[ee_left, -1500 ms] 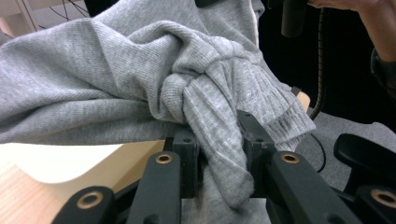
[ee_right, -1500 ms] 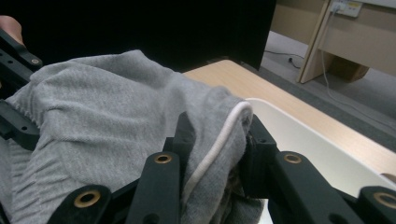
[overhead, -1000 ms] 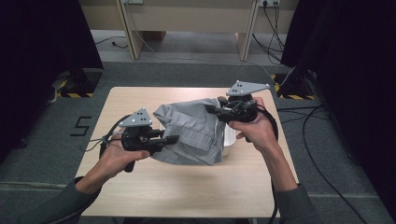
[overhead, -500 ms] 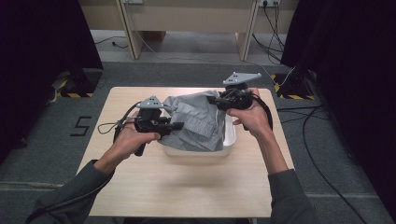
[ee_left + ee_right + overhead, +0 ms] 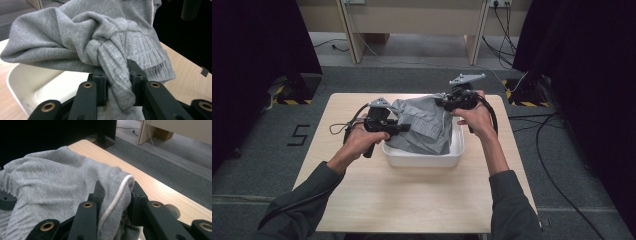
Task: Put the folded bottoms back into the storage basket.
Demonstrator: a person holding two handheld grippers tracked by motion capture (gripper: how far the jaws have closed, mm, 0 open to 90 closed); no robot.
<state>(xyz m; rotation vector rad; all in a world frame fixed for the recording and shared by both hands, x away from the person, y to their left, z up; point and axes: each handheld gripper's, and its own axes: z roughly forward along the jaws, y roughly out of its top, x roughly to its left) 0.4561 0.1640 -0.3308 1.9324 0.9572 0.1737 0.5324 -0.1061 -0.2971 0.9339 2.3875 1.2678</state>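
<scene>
Room: grey carpet floor [image 5: 272,165] around the tub, dark curtains to either side of it, pale wooden furniture legs beyond it, loose cables on the floor to its right.
Surface: light wooden table [image 5: 412,200]; the white tub [image 5: 422,159] sits near the middle, toward the far edge.
Tub: shallow, rounded corners, pale inside; part of its floor is bare in the left gripper view [image 5: 47,87].
Contents: a grey sweatshirt [image 5: 424,122] hangs over and into the tub, bunched, its upper part held above the rim.
Left gripper [image 5: 399,127]: at the tub's left rim; jaws clamped on a twisted fold of the sweatshirt [image 5: 112,72] beside a ribbed cuff.
Right gripper [image 5: 443,101]: above the tub's far right corner; jaws pinched on a sweatshirt [image 5: 62,182] edge with a white cord along it.
Hands: left hand [image 5: 359,141] left of the tub, right hand [image 5: 477,117] at its right side.
</scene>
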